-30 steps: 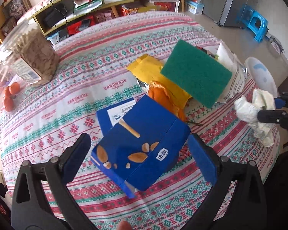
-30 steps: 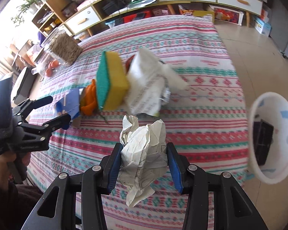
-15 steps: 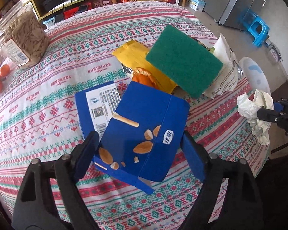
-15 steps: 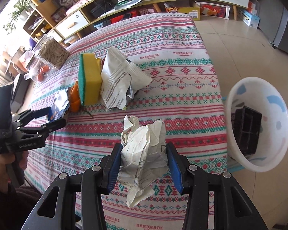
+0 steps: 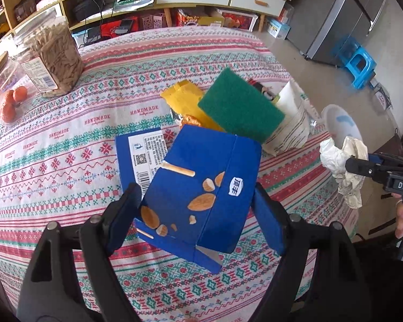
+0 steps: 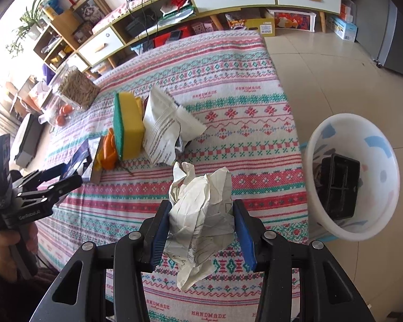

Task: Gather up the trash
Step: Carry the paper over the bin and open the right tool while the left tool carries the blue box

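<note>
My left gripper [image 5: 198, 214] is shut on a blue snack box [image 5: 201, 187] with nut pictures, holding it above the patterned tablecloth [image 5: 67, 147]. My right gripper [image 6: 201, 228] is shut on a crumpled white paper ball [image 6: 201, 214] over the table's front right edge; the ball also shows in the left wrist view [image 5: 344, 166]. A white plastic bin [image 6: 384, 187] stands on the floor to the right and holds a black tray [image 6: 341, 187]. A white printed wrapper [image 6: 164, 131], orange peel [image 6: 108, 150] and a yellow bag [image 5: 182, 99] lie mid-table.
A green-and-yellow sponge [image 6: 127, 126] lies among the trash. A jar of wooden pieces [image 5: 51, 56] and a bag of oranges [image 5: 10, 104] stand at the far left. A shelf unit [image 6: 228, 8] lines the back wall. A blue stool [image 5: 357, 64] stands on the floor.
My left gripper closed around the blue box and lifted it off the table. My right gripper carried the paper ball right, toward the white bin.
</note>
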Demonstrator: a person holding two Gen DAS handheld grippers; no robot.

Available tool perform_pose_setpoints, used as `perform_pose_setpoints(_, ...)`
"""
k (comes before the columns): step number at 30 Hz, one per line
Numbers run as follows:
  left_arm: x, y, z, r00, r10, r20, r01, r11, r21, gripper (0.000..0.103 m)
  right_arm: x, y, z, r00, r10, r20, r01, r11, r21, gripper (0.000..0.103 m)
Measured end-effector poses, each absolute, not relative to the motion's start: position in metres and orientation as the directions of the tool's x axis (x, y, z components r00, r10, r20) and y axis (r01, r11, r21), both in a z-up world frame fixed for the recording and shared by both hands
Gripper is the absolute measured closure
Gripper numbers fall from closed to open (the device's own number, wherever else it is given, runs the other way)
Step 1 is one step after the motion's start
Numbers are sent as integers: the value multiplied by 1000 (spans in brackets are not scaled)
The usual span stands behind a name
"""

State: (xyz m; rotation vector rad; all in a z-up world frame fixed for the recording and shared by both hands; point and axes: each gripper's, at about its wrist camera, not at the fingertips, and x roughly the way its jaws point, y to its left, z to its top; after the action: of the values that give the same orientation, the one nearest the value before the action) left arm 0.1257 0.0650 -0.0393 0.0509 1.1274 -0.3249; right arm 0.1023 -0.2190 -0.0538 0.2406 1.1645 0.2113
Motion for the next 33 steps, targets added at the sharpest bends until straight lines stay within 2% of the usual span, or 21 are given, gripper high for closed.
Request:
perform_pose_setpoints(15,112,-3,-6,421,-308,-853,388,911,-138,21,89,-267,-40,430,261,-864,42,950,308,56)
perform_pose_setpoints(33,103,-115,-15,360,-386,-849,541,828,-147,21,54,-371,-45,449,138,-883,227,938,262,55)
